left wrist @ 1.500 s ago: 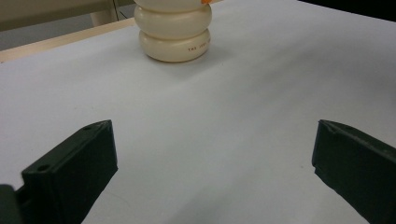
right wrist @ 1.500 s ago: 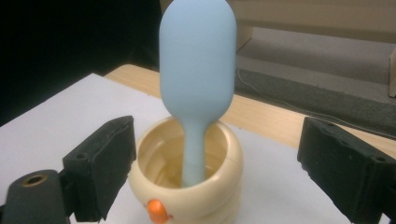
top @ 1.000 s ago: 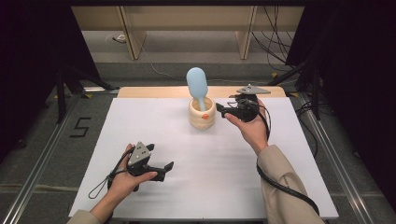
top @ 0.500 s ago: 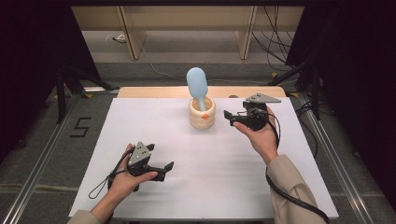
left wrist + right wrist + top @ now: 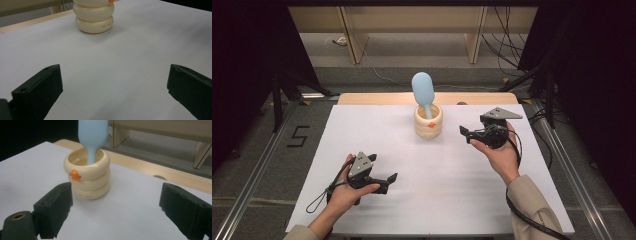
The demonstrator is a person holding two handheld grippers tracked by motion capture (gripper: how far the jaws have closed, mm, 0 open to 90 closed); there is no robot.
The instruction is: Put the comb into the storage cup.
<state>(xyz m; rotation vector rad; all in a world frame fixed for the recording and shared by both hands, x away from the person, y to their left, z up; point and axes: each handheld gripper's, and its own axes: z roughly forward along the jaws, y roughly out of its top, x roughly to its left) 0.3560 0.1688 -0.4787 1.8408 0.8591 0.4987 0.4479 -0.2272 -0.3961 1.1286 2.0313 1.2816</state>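
1. The white worktop (image 5: 362, 130) carries a cream ringed cup (image 5: 428, 122) near its far edge, at the middle.
2. A pale blue spoon-like tool (image 5: 423, 90) stands nearly upright in the cup, its broad end up.
3. The right gripper (image 5: 472, 134) is nearer, just beside the cup and pointing at it, jaws wide apart and empty.
4. The left gripper (image 5: 384, 181) rests low, well apart from the cup, jaws also spread and holding nothing.
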